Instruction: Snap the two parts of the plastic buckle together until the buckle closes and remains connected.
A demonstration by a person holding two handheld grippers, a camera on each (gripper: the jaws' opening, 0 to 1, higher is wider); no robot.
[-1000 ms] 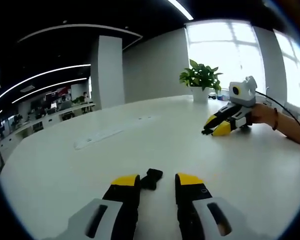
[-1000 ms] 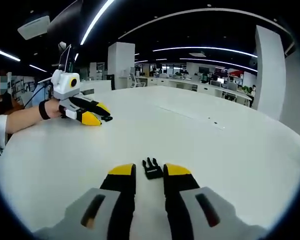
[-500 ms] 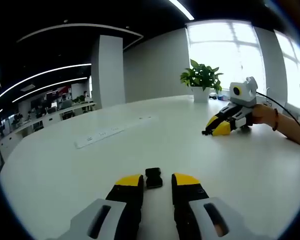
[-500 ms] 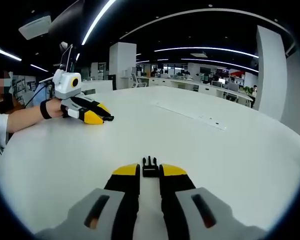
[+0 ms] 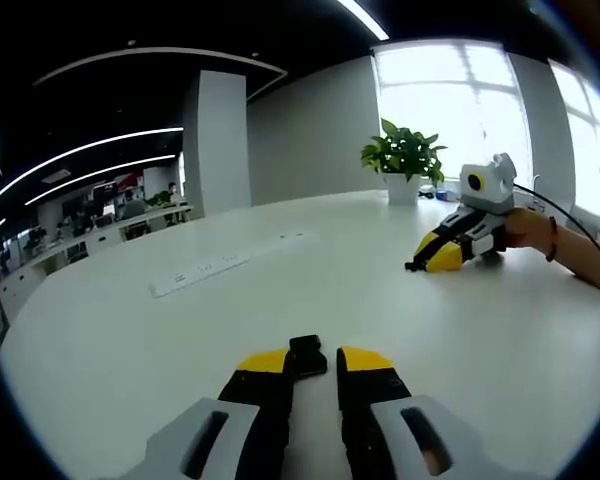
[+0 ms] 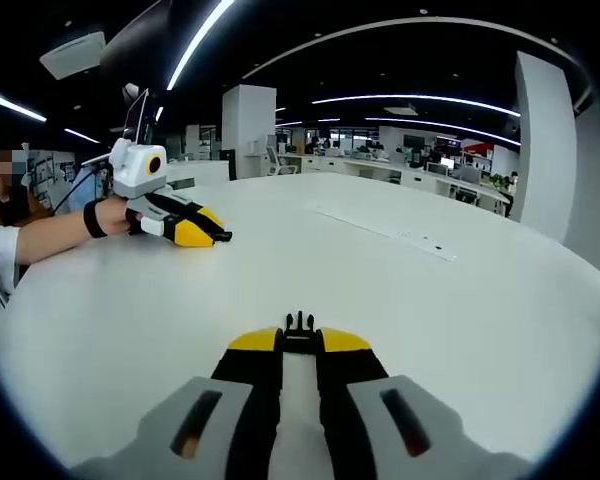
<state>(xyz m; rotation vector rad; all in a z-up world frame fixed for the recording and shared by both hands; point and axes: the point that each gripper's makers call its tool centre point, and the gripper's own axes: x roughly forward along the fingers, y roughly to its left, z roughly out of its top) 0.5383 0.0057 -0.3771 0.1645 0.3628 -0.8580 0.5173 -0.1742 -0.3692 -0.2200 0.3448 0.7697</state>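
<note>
Change: As both pairs of jaws narrow from a second ago, each gripper now pinches its half of the buckle; the gaps that stood open around the parts have gone.

Left gripper: left gripper (image 5: 309,361) clamped on the socket (image 5: 308,355), a small black block poking out at 12 o'clock from the yellow tips in the left gripper view. A second ago it lay loose and askew between wide jaws.

Right gripper: right gripper (image 6: 300,340) clamped on the prong (image 6: 300,325), whose forked black teeth stick up at 12 o'clock from the tips in the right gripper view.

Meaning for the task: both halves look secured, so the pick-up seems done; the joining is not yet begun, since the two parts sit well apart on the table (image 5: 280,280).

Pose, left: held low over the table, jaws pointing forward and nearly level; from the right gripper view it sits at 10 o'clock, a hand wrapped behind it and a dark band on the wrist.

Pose, right: likewise low and level; from the left gripper view it sits at 2 o'clock, tips near the tabletop, hand and forearm trailing off at 3 o'clock.

Next, as a judgement: lift both, turn the tips to face each other, line teeth with socket mouth.
</note>
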